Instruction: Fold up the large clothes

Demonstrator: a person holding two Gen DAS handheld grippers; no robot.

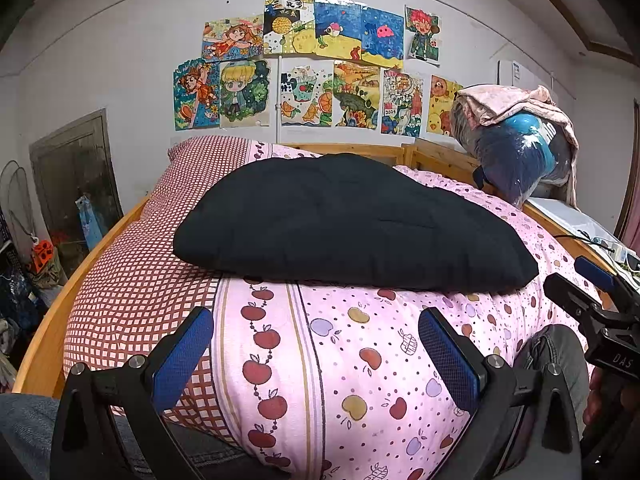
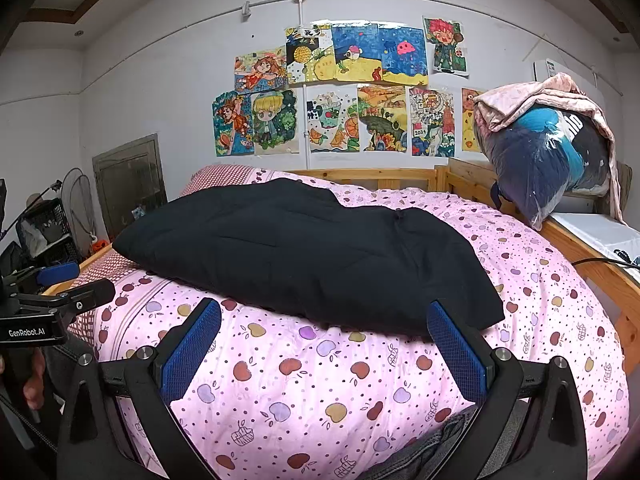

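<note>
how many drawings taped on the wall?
11. Top row of 5, from the girl drawing to the red-haired figure; bottom row of 6, from to the bear drawing, partly hidden by the bagged bundle.

Folded black garment [image 1: 352, 220] on quilt [image 1: 360, 340]

Bed [image 1: 40, 344], light wooden frame, slatted headboard [image 2: 360, 178] at the far end against the wall. Covered by a pink quilt [image 1: 360, 360] printed with apples and dots; a red-and-white checked panel [image 1: 140, 280] runs along its left side. Black garment [image 1: 344, 220] lies flat on the quilt, roughly centred, folded into a broad pad. Beside the bed on the right, a bagged bundle [image 2: 548, 160] sits against the frame, pink cloth [image 2: 540, 96] draped over it.
</note>
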